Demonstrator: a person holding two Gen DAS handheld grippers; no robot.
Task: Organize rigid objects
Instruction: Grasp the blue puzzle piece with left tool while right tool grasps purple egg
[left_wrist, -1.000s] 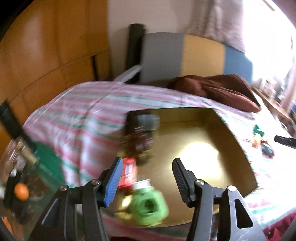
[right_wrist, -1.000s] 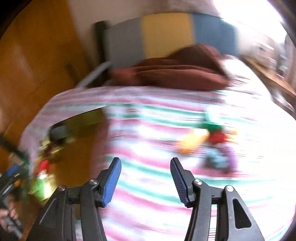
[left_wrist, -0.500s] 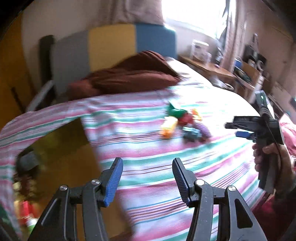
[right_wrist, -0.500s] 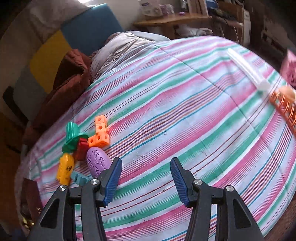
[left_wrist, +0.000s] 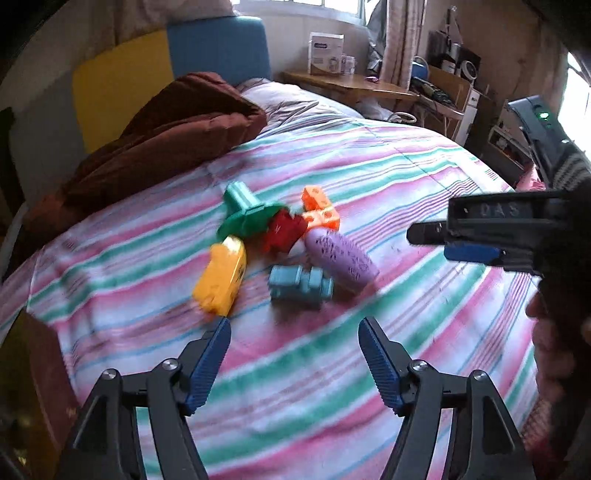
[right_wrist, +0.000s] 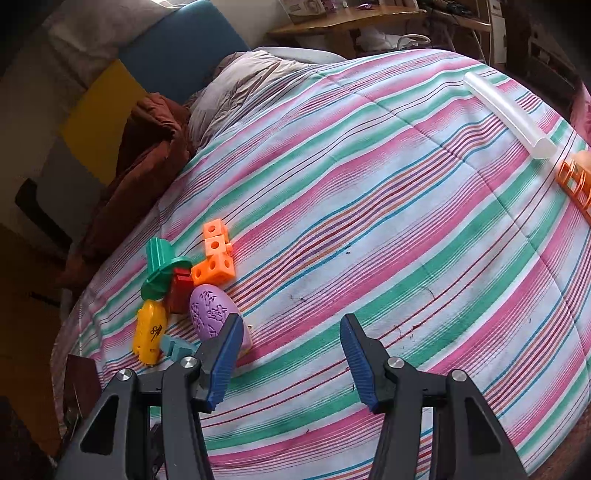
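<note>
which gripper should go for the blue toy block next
Probably the left. The left gripper faces the blue block head-on, jaws opening and empty. The right gripper is empty too, but points past it.

Your toys cluster on the striped bedspread — yellow piece (left_wrist: 221, 275), green peg (left_wrist: 246, 214), red block (left_wrist: 282, 230), orange cubes (left_wrist: 319, 210), purple oval (left_wrist: 341, 256), blue block (left_wrist: 299, 282) — all touching or nearly so.

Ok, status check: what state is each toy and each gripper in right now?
left gripper: jaws opening, empty
right gripper: open, empty
yellow toy: lying on bedspread
blue block: lying loose
purple oval: lying flat
orange cubes: joined together
green piece: leaning on red block
</note>
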